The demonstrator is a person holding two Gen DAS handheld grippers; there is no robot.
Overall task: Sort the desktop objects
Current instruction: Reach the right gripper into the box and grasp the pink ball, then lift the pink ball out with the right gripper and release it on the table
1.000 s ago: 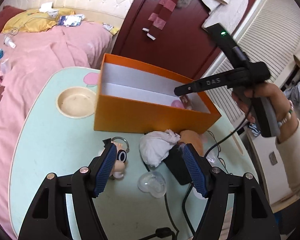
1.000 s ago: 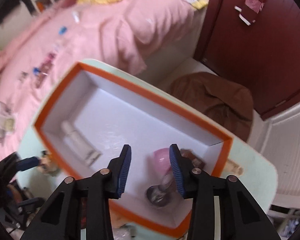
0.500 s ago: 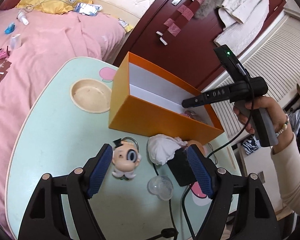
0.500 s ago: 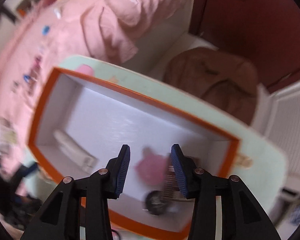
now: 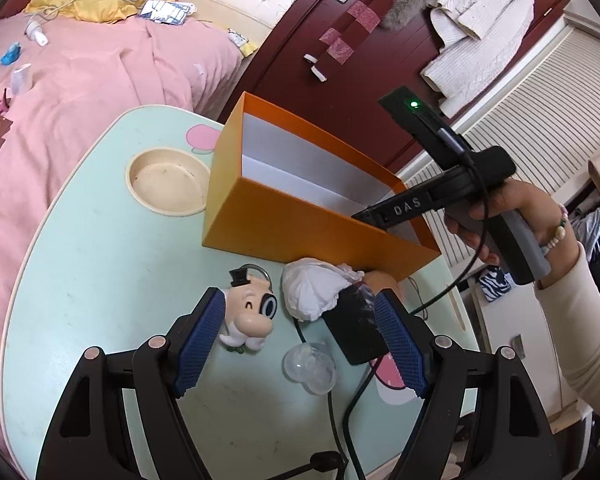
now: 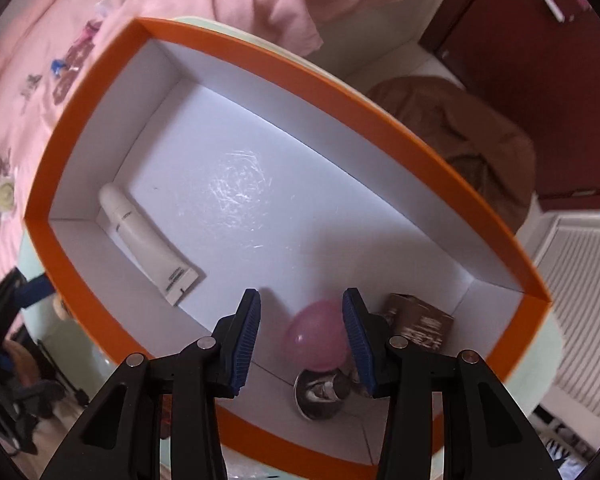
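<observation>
Pale green table: left gripper gapes empty above a cartoon figurine; right gripper hangs parted, empty, inside the orange box.

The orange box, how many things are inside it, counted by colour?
Inside the orange box:
White: 1, the tube
Pink: 1, the round ball
Brown: 1, the small box
Silver: 1, the shiny round thing
Total: 4

Black left gripper with blue ribbed pads, silver screws, right hand cream-sleeved, seemingly beaded bracelet
</observation>
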